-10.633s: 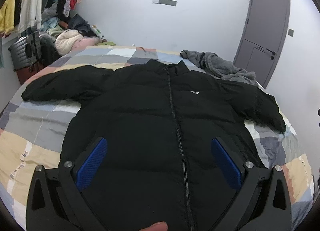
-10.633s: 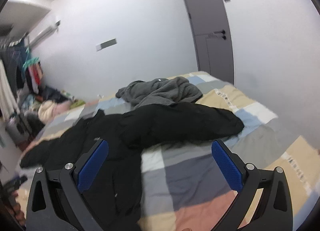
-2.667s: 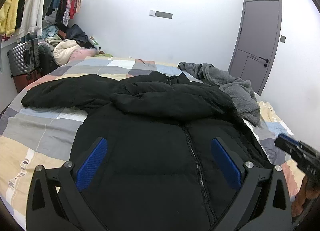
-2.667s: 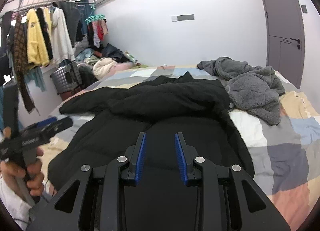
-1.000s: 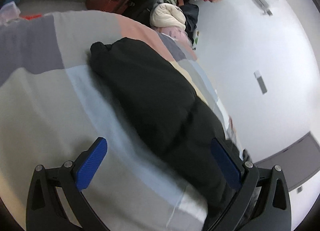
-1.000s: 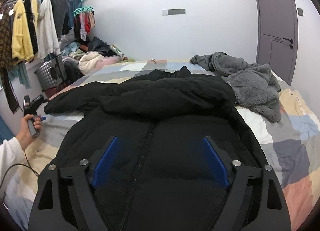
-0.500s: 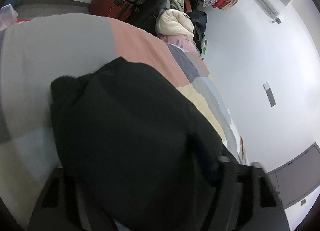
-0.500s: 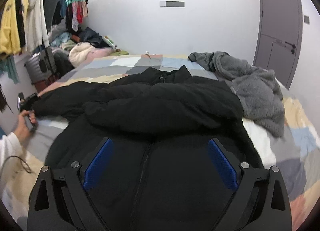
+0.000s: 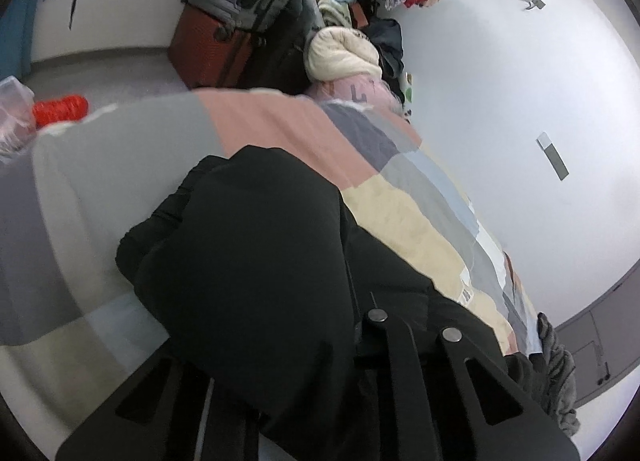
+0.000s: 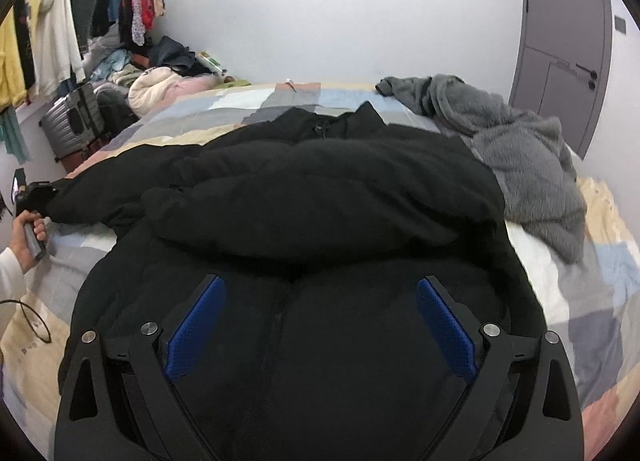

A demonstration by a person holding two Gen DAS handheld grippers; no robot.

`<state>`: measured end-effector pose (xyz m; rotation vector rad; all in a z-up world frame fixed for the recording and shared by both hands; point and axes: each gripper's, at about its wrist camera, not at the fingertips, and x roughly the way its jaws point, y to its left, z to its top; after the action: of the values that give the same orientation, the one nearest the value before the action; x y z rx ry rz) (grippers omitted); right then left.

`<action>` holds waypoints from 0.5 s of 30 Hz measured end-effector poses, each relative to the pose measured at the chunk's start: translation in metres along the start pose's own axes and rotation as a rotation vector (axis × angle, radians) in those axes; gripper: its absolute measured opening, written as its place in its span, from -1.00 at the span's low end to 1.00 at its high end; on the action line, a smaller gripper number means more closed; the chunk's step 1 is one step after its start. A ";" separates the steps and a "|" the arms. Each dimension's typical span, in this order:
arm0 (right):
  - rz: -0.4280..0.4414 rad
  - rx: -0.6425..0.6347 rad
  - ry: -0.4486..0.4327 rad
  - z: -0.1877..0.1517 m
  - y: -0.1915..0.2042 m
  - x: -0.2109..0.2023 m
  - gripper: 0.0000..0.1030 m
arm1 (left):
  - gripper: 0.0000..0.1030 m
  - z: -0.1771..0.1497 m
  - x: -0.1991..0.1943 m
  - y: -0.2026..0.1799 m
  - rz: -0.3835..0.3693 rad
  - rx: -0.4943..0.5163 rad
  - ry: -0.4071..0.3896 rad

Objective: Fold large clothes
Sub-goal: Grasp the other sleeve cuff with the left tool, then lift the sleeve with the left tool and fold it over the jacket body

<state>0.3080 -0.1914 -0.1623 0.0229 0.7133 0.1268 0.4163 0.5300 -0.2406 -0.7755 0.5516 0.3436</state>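
The black jacket (image 10: pixel 320 197) lies on the patchwork bed (image 10: pixel 600 281) beside a grey fleece (image 10: pixel 520 153), its sleeve (image 9: pixel 240 253) clamped in the left gripper (image 9: pixel 360 341), while the right gripper (image 10: pixel 320 329) hovers, jaws apart.

Grey fleece (image 10: pixel 528 165) on patchwork bedspread (image 10: pixel 600 273); suitcases (image 9: pixel 236 17), hanging clothes (image 10: pixel 52 37) by wall

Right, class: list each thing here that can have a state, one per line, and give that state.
Black padded jacket: spread on the bed, one sleeve folded across the chest, the other outstretched.
Left claw: shut on the jacket's outstretched sleeve.
Right claw: open, over the jacket's lower front.
Grey fleece garment: crumpled, unfolded.
Grey door: closed.
Silver suitcase: closed, upright.
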 end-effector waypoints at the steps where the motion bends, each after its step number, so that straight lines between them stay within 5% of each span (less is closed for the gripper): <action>1: 0.015 -0.004 0.003 -0.003 -0.001 -0.001 0.93 | -0.76 0.000 -0.008 -0.004 0.006 0.004 -0.020; 15: 0.084 -0.027 -0.069 -0.045 -0.039 -0.076 1.00 | -0.81 0.004 -0.149 -0.103 0.091 0.217 -0.189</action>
<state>0.2252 -0.2407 -0.1494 0.0312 0.6423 0.2153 0.3477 0.4502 -0.0932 -0.5034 0.4387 0.4288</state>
